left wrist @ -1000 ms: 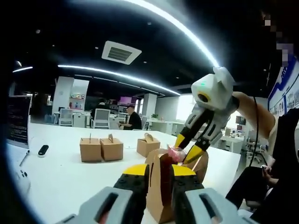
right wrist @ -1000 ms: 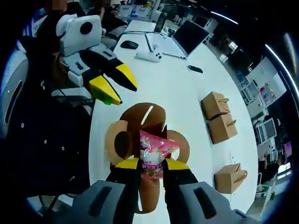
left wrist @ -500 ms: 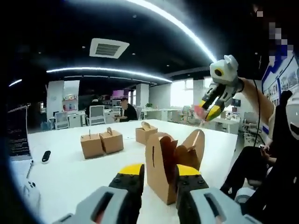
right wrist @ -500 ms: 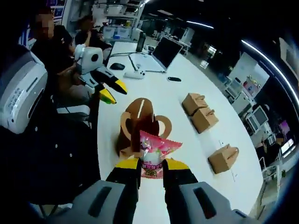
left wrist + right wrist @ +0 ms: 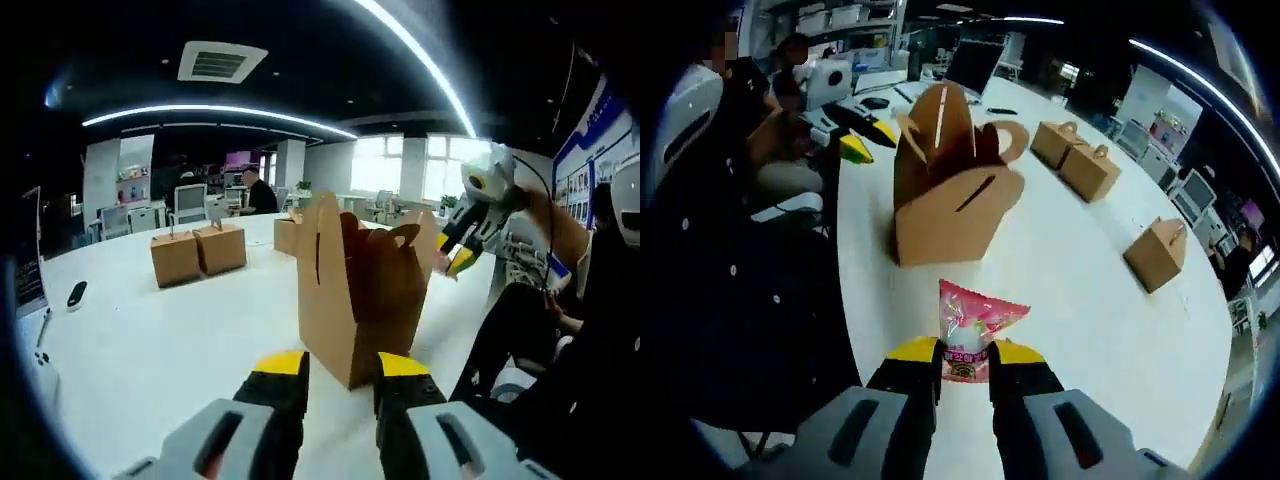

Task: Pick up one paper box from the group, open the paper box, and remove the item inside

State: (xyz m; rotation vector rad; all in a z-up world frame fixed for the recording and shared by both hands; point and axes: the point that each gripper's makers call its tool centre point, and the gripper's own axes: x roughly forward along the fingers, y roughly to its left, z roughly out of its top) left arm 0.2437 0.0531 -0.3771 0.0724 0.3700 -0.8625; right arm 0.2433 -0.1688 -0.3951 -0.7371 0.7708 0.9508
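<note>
Lowered toward the table edge, my right gripper (image 5: 963,352) keeps its jaws clamped on the pink packet (image 5: 973,332), clear of the opened paper box (image 5: 945,195). Removal looks done; next, set it down. My left gripper (image 5: 340,372) has jaws apart before the box.

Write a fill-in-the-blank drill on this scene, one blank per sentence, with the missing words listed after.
1. The right tool is shut on a pink ____.
2. The flaps of the open box point ____.
3. Counting the open one, the boxes on the table number ____.
4. The left tool has its jaws ____, with the open box standing on the table beyond their tips.

Missing words: packet; up; four; open
</note>
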